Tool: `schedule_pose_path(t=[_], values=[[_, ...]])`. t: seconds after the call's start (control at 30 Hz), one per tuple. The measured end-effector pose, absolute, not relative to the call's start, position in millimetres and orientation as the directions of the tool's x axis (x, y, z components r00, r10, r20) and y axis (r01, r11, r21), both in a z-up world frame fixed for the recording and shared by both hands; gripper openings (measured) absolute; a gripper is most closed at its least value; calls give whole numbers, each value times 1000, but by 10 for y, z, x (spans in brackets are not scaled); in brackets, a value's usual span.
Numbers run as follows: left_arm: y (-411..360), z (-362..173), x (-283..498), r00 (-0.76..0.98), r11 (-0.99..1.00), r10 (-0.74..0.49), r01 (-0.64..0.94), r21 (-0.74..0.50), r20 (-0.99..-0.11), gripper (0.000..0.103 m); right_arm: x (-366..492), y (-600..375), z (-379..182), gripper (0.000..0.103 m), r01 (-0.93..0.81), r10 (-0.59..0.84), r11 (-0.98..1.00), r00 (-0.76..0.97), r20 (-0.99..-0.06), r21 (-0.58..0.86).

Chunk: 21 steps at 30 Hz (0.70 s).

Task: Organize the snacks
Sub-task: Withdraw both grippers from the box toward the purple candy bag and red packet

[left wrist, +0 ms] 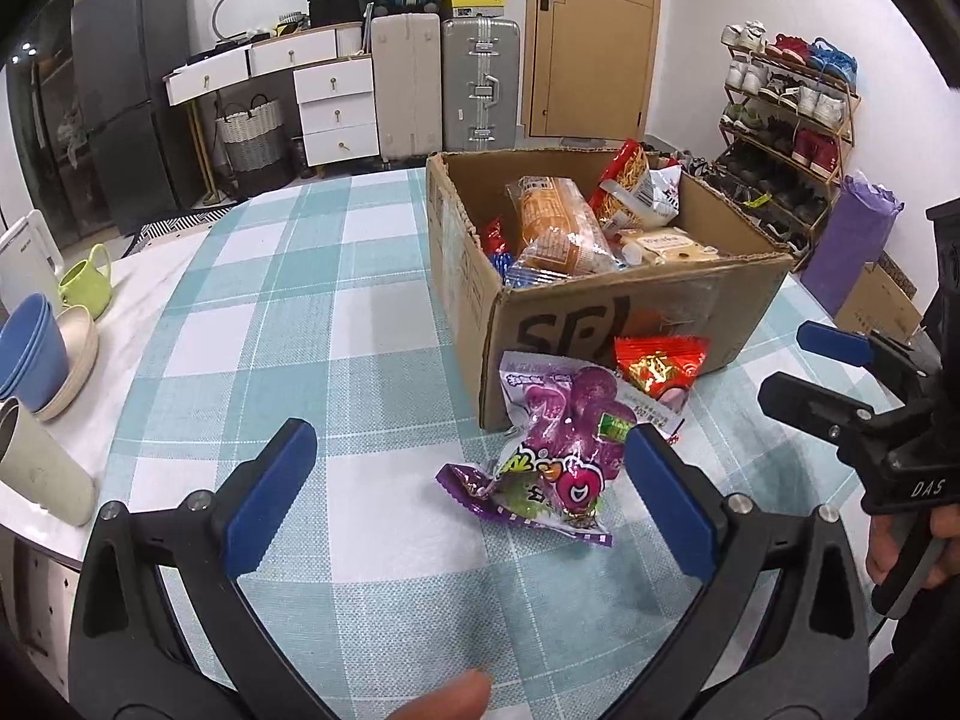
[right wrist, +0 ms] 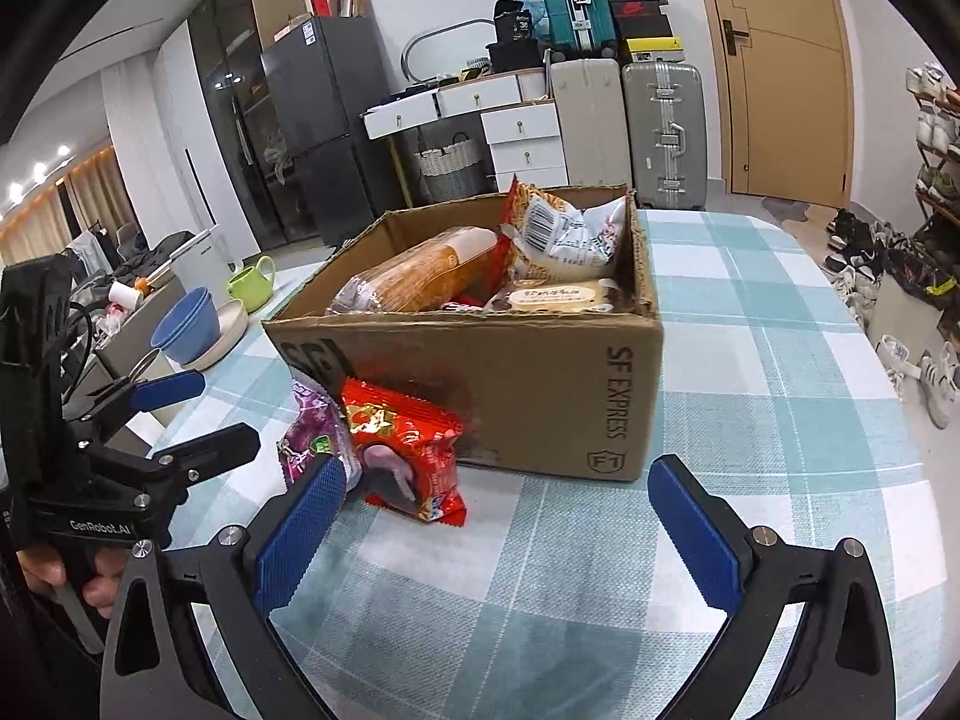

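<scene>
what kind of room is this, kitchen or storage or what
Most likely a lived-in home, a dining area near the entrance. A table with a checked cloth holds the cardboard box of snacks, a dark fridge stands behind, and a shoe rack and stacked suitcases flank a door.

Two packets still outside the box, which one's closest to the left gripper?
The purple packet: it lies right by the open left gripper, touching its right finger. The red packet lies farther back, against the box.

White walls (left wrist: 690, 30) — wooden door (left wrist: 591, 39)
</scene>
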State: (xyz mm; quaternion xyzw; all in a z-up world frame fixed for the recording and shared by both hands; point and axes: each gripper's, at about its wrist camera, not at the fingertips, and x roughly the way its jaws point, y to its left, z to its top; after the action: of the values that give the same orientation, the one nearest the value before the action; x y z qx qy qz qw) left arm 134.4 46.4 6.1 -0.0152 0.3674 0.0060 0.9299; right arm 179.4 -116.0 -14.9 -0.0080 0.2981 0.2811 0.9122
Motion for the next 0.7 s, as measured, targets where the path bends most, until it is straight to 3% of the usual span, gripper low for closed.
schedule_pose_path(t=[0.7], values=[[432,-367,1500,648,997,-77,50,-58,-757,102,1984,-1088,-323,102,-487,477,859,646,-596,159]])
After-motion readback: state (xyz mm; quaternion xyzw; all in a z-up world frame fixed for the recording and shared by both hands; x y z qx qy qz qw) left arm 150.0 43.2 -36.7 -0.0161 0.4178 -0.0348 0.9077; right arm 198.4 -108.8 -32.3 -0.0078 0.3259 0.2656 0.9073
